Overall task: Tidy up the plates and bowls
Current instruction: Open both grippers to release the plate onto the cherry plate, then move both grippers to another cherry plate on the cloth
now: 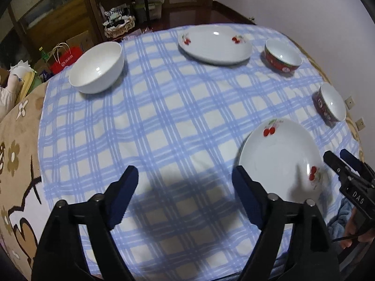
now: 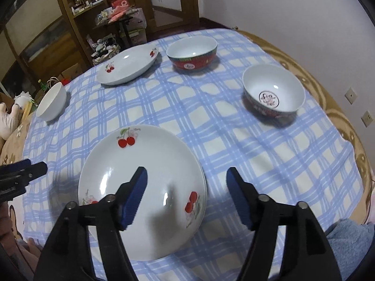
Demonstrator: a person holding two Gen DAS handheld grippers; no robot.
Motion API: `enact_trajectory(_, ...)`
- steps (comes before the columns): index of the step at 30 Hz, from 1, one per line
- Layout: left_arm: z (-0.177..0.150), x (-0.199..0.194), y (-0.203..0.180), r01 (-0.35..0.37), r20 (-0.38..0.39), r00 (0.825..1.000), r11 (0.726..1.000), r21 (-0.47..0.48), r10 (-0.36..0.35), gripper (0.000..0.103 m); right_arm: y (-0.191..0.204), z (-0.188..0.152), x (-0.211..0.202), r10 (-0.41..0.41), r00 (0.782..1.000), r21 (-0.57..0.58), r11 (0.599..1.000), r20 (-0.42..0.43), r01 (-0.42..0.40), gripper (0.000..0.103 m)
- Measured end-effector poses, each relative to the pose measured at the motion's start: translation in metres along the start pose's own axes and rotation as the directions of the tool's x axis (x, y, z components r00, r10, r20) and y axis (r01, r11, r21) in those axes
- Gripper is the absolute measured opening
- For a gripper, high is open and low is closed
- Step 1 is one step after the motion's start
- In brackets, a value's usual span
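- A plain white bowl (image 1: 96, 68) is seen at the far left of the blue checked cloth (image 1: 164, 117), upright and well apart from the other crockery.
- The cloth is spread over a beige floral cover (image 1: 16, 140), which shows at the left and right edges.
- The left gripper (image 1: 185, 194) is held above bare cloth at the near edge; its blue fingers (image 1: 124, 196) are spread wide and nothing is gripped between them.
- A cherry-printed plate (image 1: 214, 44) is set at the far side, near the middle, with a red bowl (image 1: 282, 55) just beside it on the right.
- A second cherry-printed plate (image 2: 143, 187) lies near the front edge, right of the left gripper; in the left wrist view another rim seems to show beneath its left edge, though whether it is stacked cannot be told for certain.
- The right gripper (image 2: 186, 195) is held above this near plate's right rim; its fingers (image 2: 136, 196) are released, the left one over the plate and the right one over the cloth, and no contact with the plate is seen.
- A patterned bowl (image 2: 273, 91) with a round mark inside stands at the right, apart from the red bowl.
- A blue towel (image 2: 349, 234) is seen at the near right corner.
- Wooden shelves (image 2: 70, 18) are seen beyond the far edge.
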State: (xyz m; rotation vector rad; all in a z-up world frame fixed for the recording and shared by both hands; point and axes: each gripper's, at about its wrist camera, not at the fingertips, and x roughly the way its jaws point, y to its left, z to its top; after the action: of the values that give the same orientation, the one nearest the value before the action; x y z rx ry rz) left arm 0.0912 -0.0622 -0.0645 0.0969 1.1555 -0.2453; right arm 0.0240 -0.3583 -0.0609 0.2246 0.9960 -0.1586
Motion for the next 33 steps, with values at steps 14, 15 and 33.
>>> enact_trajectory(14, 0.042, -0.015, 0.022, 0.025, -0.027, 0.999, 0.999, -0.037, -0.026, 0.088, 0.019, 0.033, -0.037, -0.022, 0.992, -0.055, 0.998, 0.127, 0.029, 0.099)
enact_trajectory(15, 0.044, -0.017, 0.023, 0.024, -0.019, 1.000, 0.999, -0.040, -0.025, 0.088, 0.020, 0.038, -0.039, -0.014, 0.992, -0.056, 0.998, 0.129, 0.022, 0.099)
enact_trajectory(33, 0.145, -0.005, 0.029, -0.005, 0.113, 0.993, 0.999, -0.052, 0.010, 0.087, 0.044, 0.144, -0.031, 0.065, 0.965, -0.180, 0.984, 0.256, -0.019, 0.097)
